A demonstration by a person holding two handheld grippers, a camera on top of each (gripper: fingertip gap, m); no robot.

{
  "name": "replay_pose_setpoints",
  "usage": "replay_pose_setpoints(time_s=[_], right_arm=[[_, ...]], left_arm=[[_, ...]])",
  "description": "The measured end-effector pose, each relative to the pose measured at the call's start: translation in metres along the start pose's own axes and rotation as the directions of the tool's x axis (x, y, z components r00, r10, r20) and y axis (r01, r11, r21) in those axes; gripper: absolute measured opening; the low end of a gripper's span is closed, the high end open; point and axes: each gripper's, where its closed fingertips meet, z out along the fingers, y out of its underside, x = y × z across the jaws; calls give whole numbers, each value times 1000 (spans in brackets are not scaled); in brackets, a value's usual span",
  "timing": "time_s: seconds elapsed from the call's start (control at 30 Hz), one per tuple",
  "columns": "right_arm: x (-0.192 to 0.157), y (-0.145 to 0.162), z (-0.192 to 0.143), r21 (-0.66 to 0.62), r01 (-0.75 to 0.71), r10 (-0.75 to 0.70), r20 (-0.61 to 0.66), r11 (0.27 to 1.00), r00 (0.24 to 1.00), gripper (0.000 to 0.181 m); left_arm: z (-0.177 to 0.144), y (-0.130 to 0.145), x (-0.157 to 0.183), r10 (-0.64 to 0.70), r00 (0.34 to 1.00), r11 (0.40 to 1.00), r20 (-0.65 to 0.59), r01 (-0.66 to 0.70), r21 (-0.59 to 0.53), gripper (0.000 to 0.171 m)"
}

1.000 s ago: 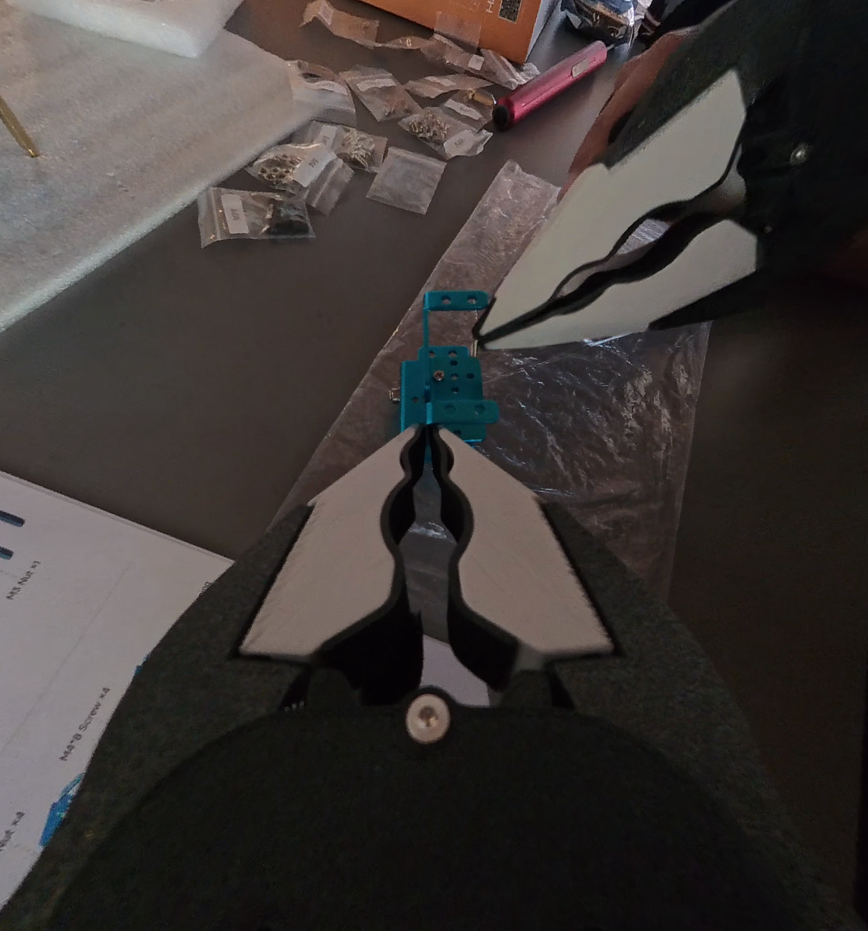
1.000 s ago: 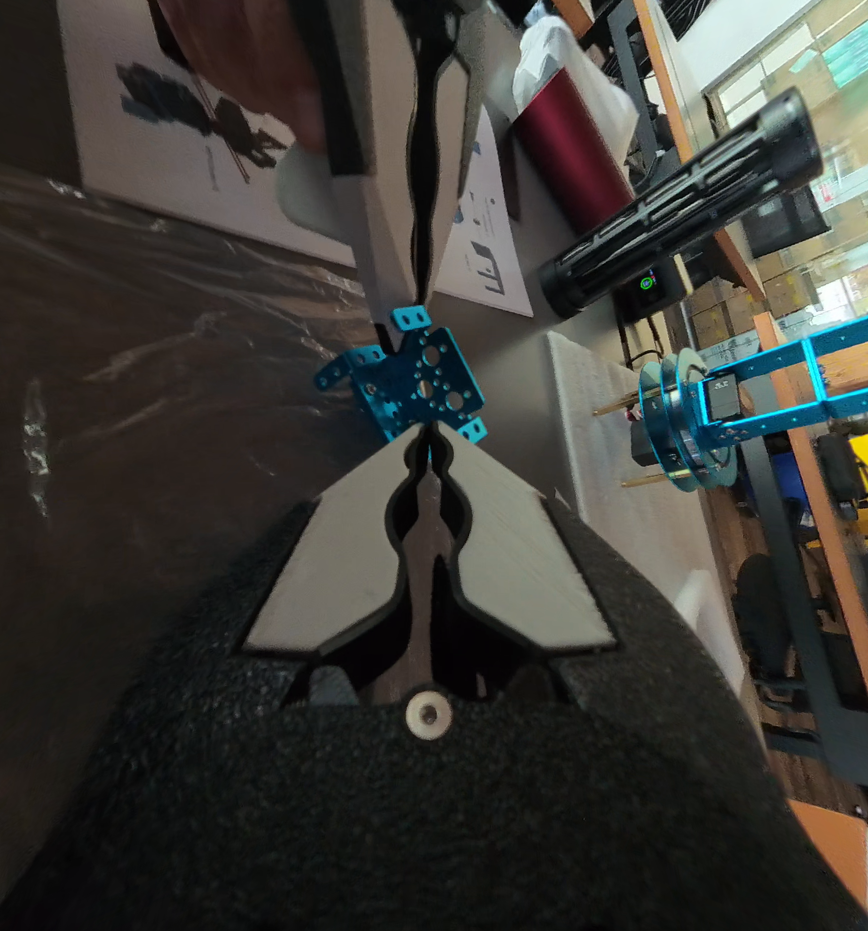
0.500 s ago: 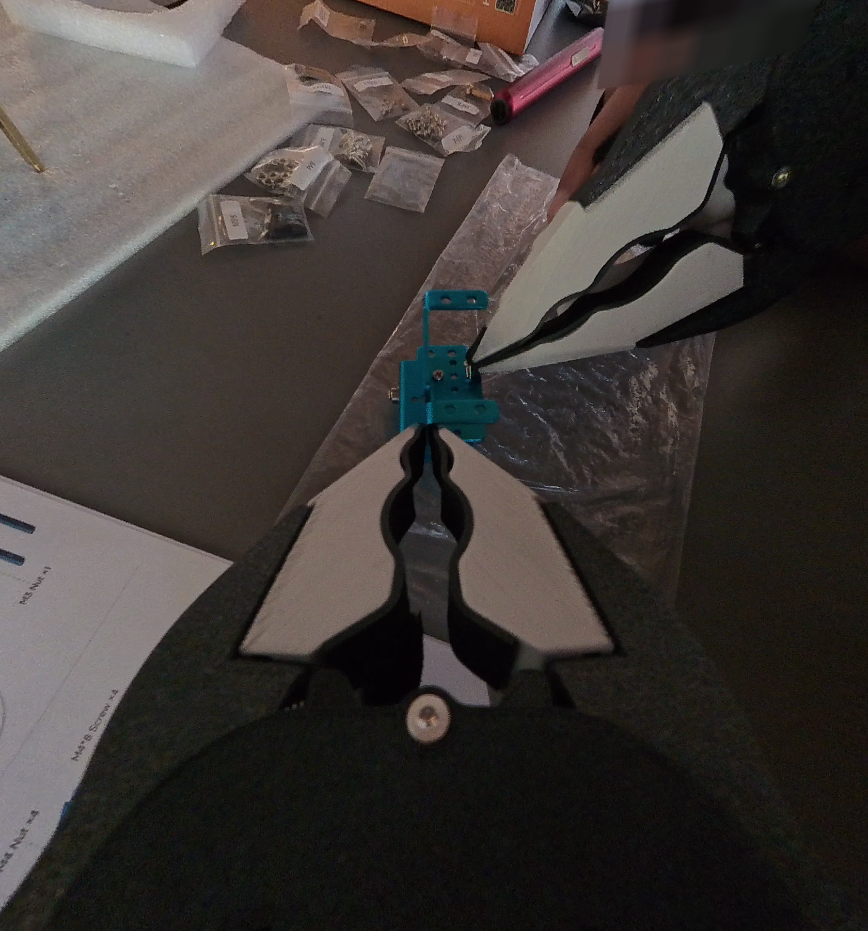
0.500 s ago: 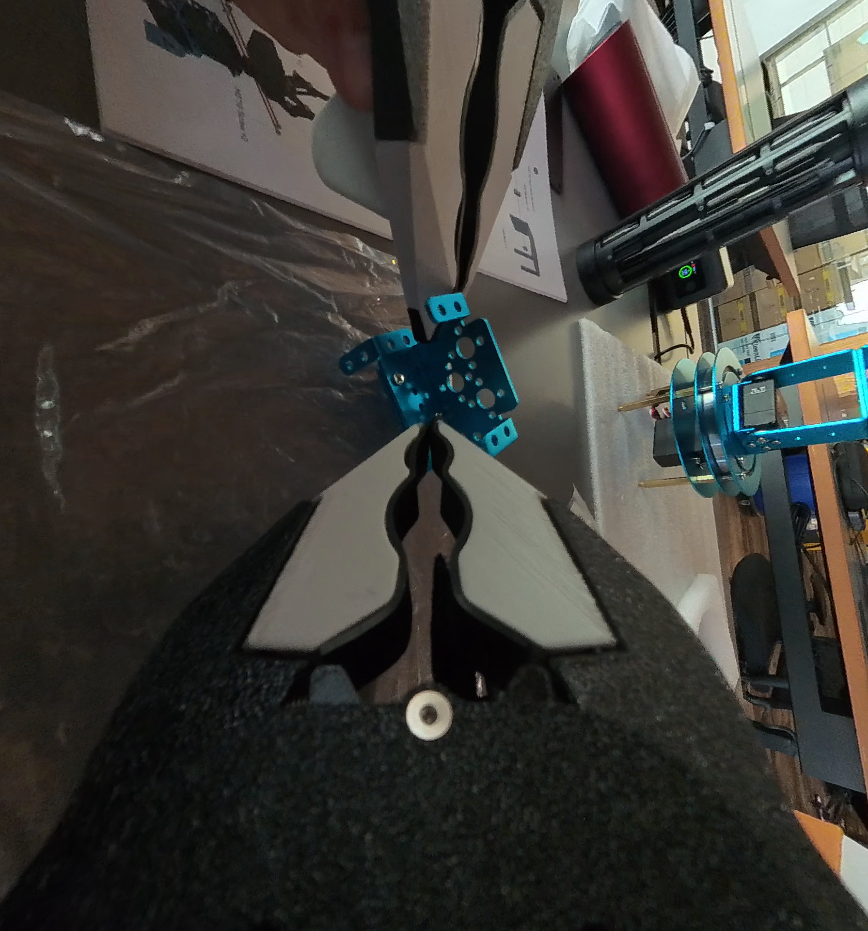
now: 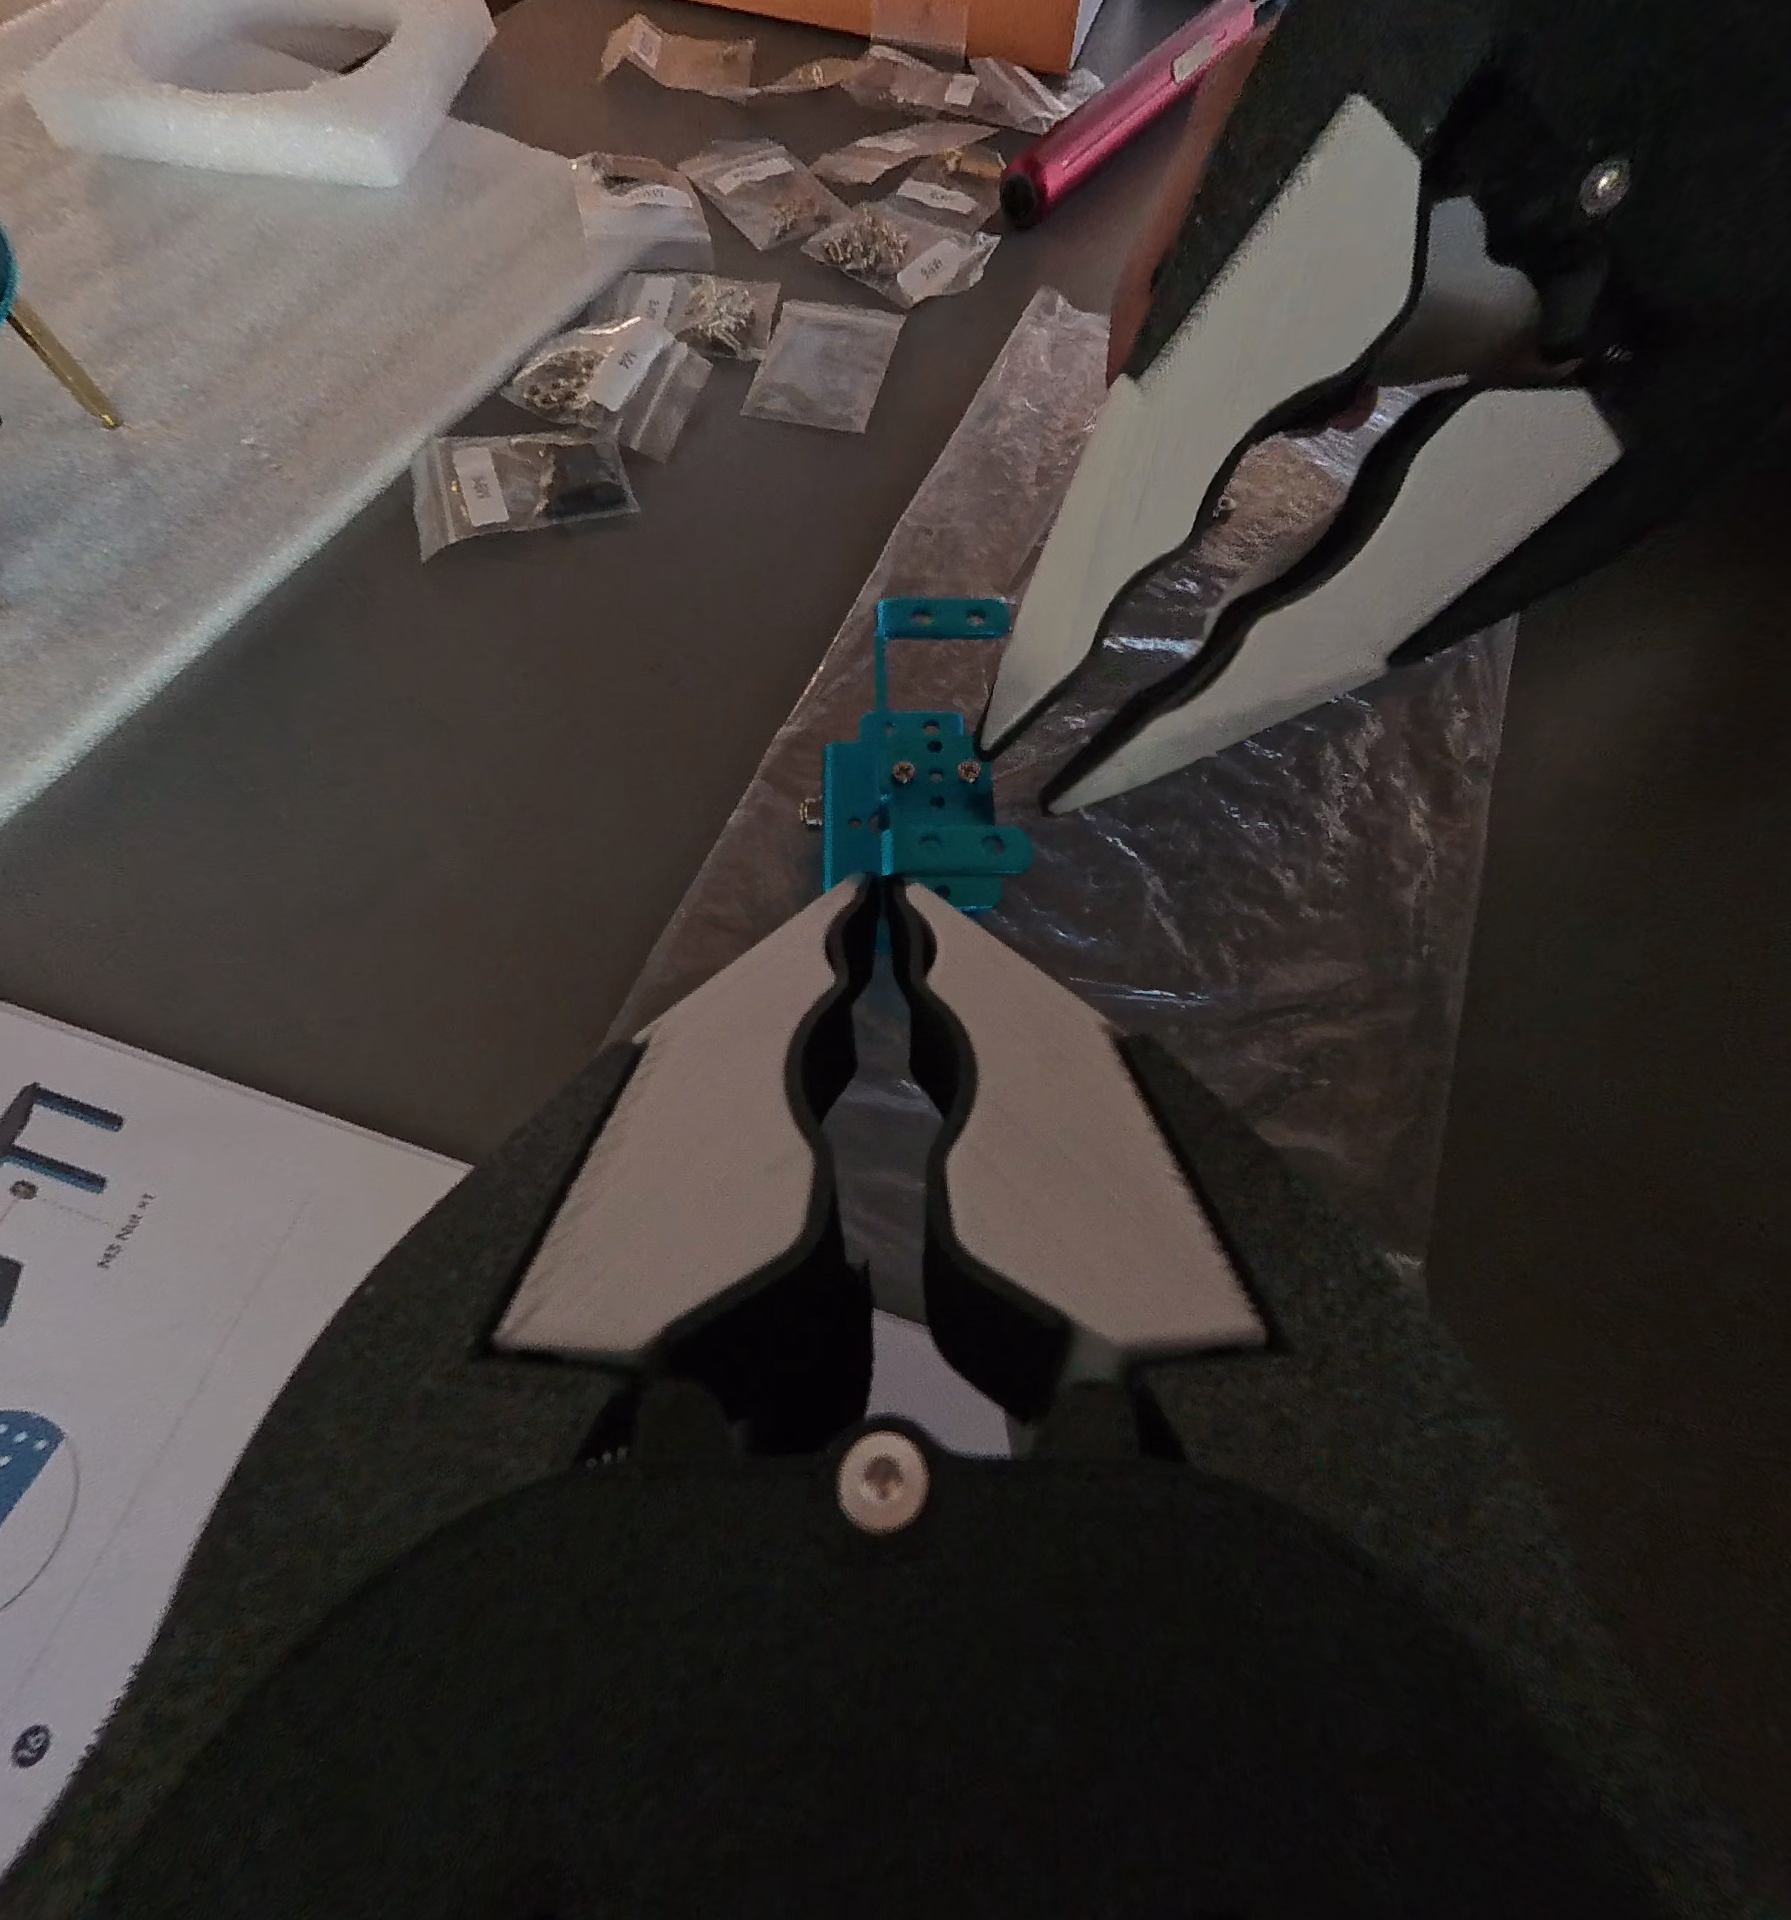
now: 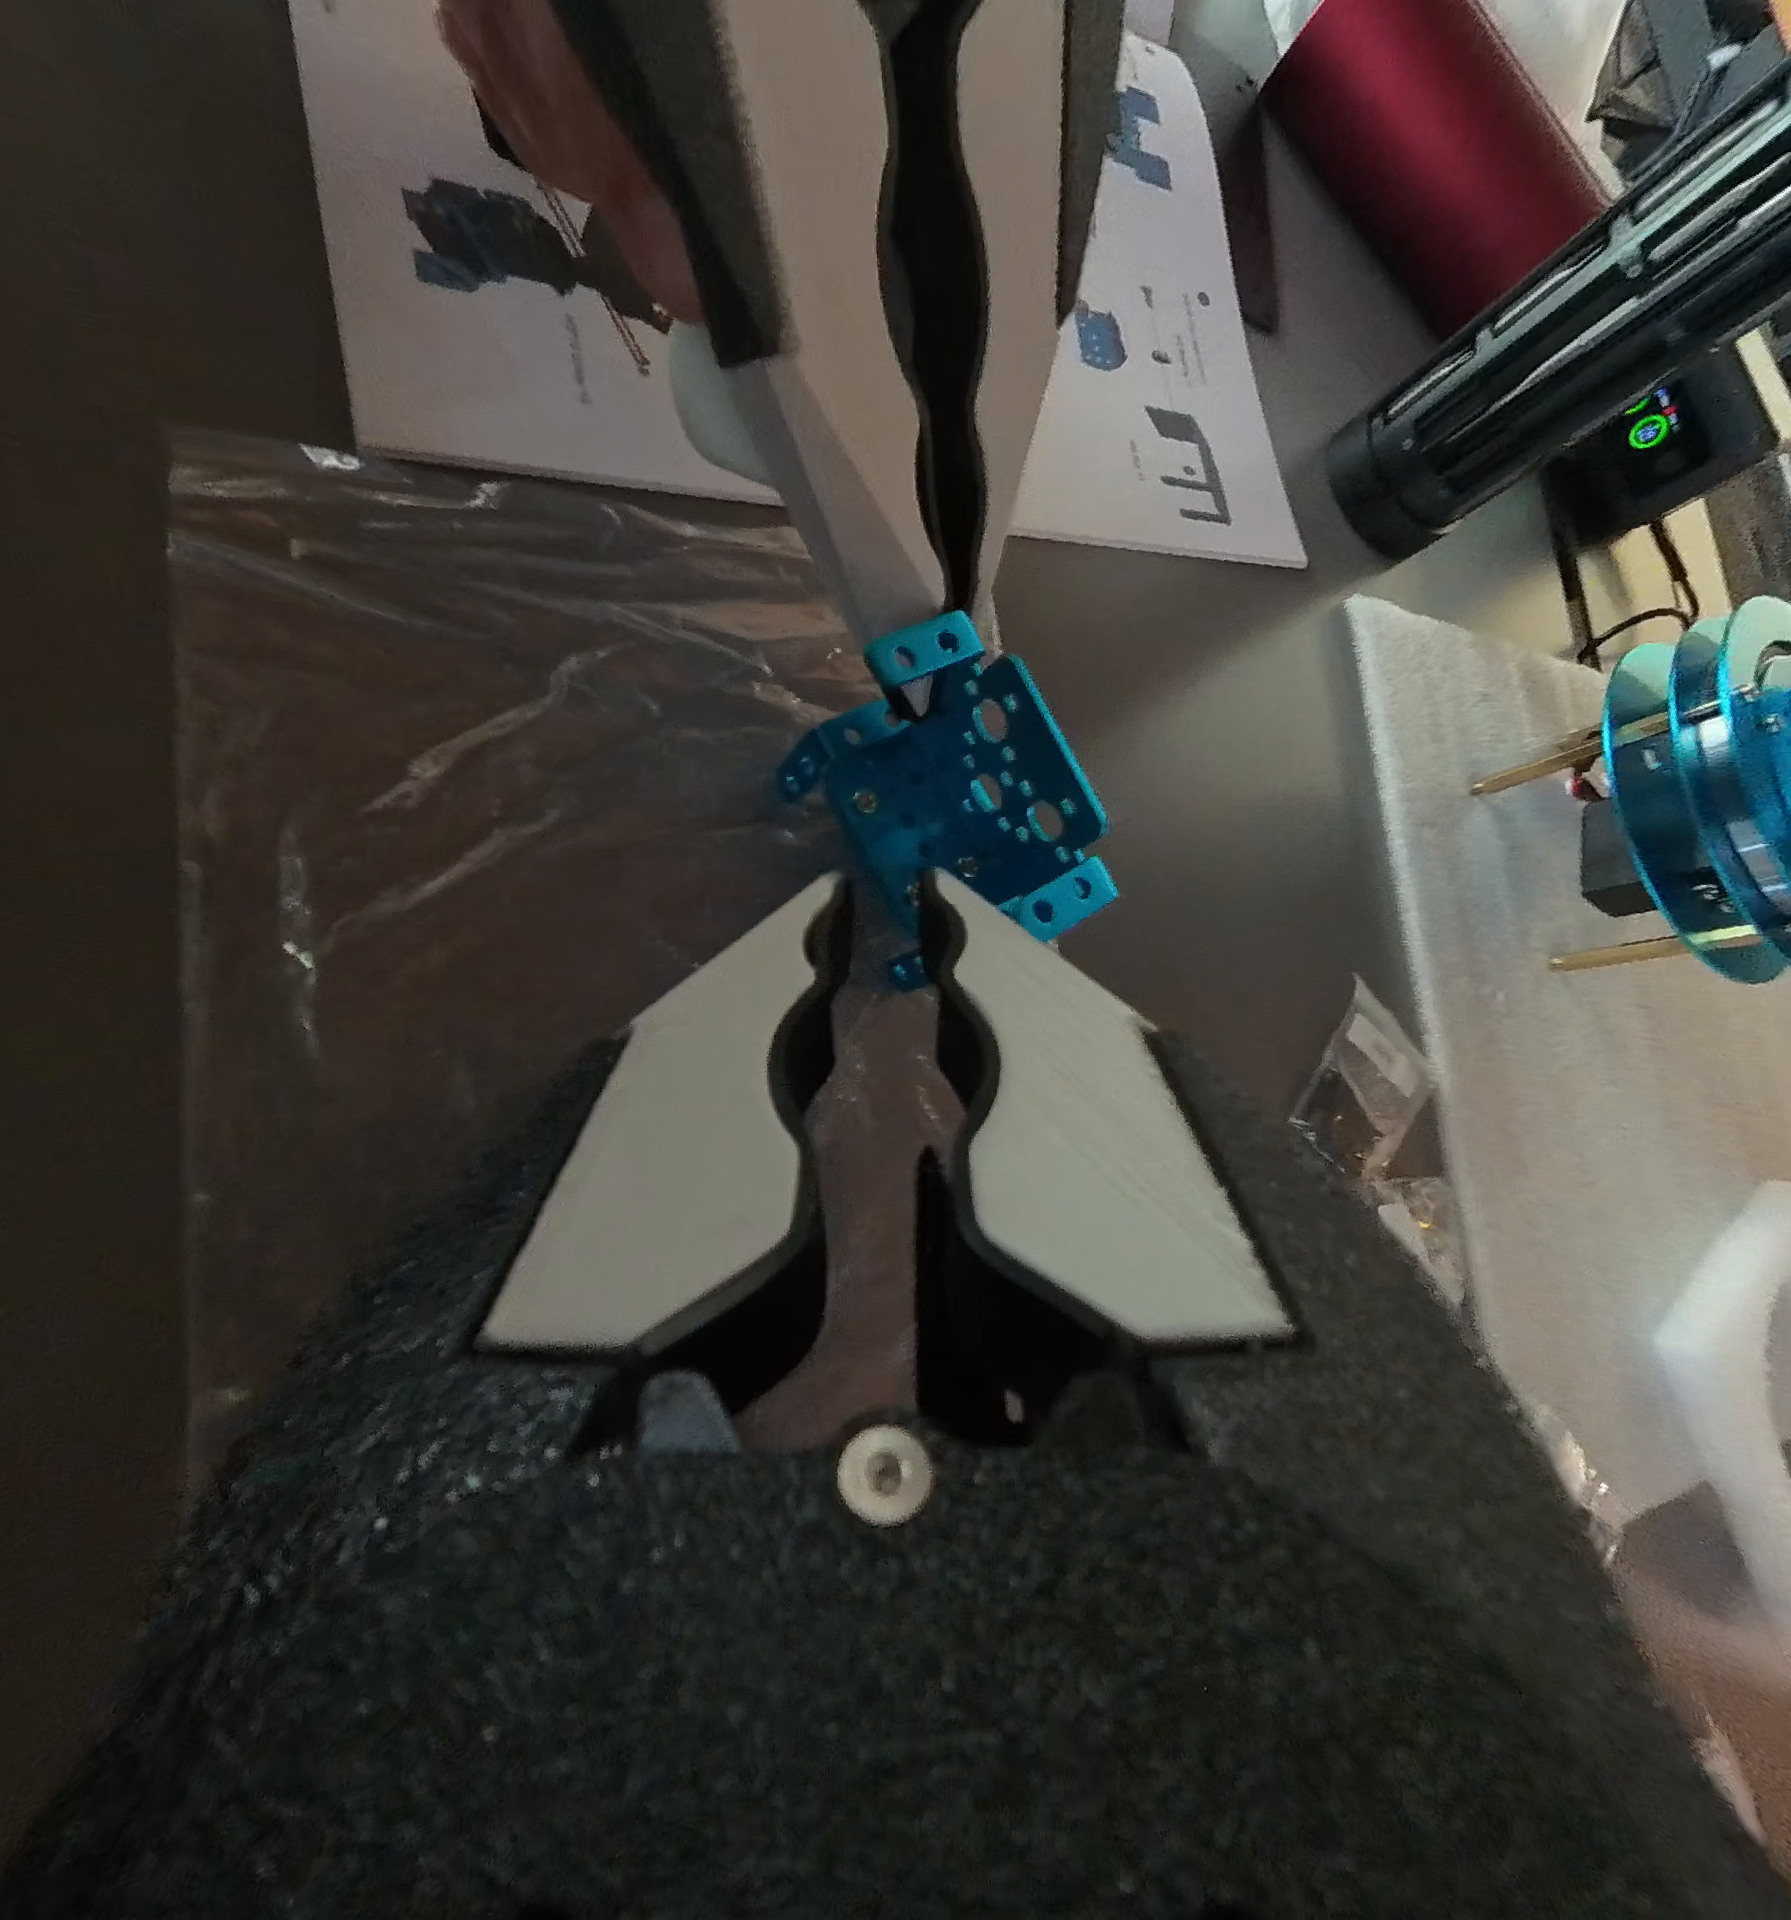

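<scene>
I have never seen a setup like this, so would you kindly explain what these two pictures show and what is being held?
There is no robot here: a person holds a two-finger gripper in each hand, and a camera on each looks forward along its pale fingers.

In the left wrist view, the left gripper is shut on a blue bracket made of small perforated metal plates. The right gripper comes in from the upper right, slightly open, its tips right beside the bracket.

The right wrist view shows the same moment from the other side: the right gripper in front, the bracket beyond it, the left gripper pinching its far end.

Below lie a clear plastic sheet, an instruction sheet, small bags of screws and white foam.
</scene>
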Motion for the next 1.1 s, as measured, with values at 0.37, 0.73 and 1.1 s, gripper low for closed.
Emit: replay_pose_setpoints(time_s=[0.37, 0.73, 1.1], right_arm=[[-3, 5, 7, -31, 109, -111, -86, 994, 990, 17], [-5, 7, 8, -55, 135, -142, -163, 989, 976, 23], [1, -24, -33, 149, -111, 114, -16, 983, 993, 44]], left_arm=[[0, 0, -1, 2, 1000, 1000, 5, -2, 0, 1], [0, 0, -1, 10, 1000, 1000, 5, -10, -6, 1], [0, 0, 2, 27, 999, 999, -24, -27, -18, 5]])
